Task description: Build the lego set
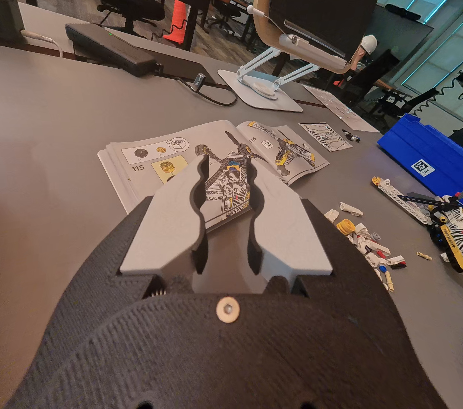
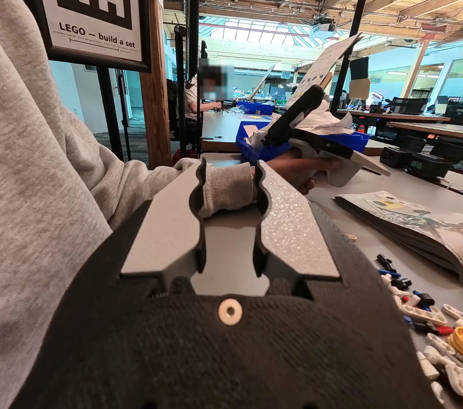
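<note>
My left gripper (image 1: 226, 166) is open and empty, held above the open instruction booklet (image 1: 175, 146) on the grey table. A pile of loose lego pieces (image 1: 368, 244) lies to its right, with a yellow wheel hub (image 1: 345, 226) in it. A half-built black, yellow and white model (image 1: 448, 229) lies at the right edge. My right gripper (image 2: 231, 171) is open and empty and points sideways at the person's grey sleeve (image 2: 228, 189). The hand beyond the sleeve holds the other gripper (image 2: 350, 159). Loose pieces (image 2: 426, 314) and the booklet (image 2: 406, 219) show at the right.
A blue bin (image 1: 423, 144) stands at the right. A sticker sheet (image 1: 325, 136) lies beyond the booklet. A tablet on a white stand (image 1: 265, 86), a dark power brick (image 1: 107, 49) and its cable sit at the back. A framed marker sign (image 2: 92, 3) hangs top left. Across from one pair of fingers to the other is roughly 30 cm.
</note>
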The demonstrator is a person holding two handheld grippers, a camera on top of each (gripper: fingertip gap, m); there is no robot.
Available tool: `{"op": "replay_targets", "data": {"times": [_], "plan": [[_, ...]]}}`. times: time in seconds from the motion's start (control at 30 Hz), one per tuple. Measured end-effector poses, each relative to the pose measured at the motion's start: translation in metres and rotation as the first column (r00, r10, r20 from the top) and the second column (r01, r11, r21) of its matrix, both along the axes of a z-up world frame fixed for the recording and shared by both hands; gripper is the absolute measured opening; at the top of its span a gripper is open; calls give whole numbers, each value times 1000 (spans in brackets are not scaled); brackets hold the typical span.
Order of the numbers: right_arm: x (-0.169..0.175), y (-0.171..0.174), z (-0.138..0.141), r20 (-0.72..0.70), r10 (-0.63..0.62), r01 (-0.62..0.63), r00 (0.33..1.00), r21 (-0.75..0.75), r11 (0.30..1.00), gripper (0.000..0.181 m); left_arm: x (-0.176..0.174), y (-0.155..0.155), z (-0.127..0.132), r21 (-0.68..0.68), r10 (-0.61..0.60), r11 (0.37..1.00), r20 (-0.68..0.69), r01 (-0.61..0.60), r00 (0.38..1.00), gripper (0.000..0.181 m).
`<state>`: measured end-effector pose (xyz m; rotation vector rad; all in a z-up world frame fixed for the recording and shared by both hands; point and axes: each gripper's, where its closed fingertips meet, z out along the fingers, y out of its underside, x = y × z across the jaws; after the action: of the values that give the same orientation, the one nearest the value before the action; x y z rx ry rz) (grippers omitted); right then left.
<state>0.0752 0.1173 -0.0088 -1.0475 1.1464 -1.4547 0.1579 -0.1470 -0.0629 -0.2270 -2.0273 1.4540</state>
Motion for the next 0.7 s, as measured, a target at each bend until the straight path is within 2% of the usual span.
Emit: {"op": "replay_targets", "data": {"times": [0.6, 0.7], "plan": [[0, 2, 0, -5, 1, -1, 1000, -9, 1000, 37, -1, 1, -1, 7, -6, 1000, -2, 6, 1000, 29], [0, 2, 0, -5, 2, -2, 1000, -9, 1000, 37, -7, 5, -4, 43, -52, 998, -18, 53, 998, 28]]}}
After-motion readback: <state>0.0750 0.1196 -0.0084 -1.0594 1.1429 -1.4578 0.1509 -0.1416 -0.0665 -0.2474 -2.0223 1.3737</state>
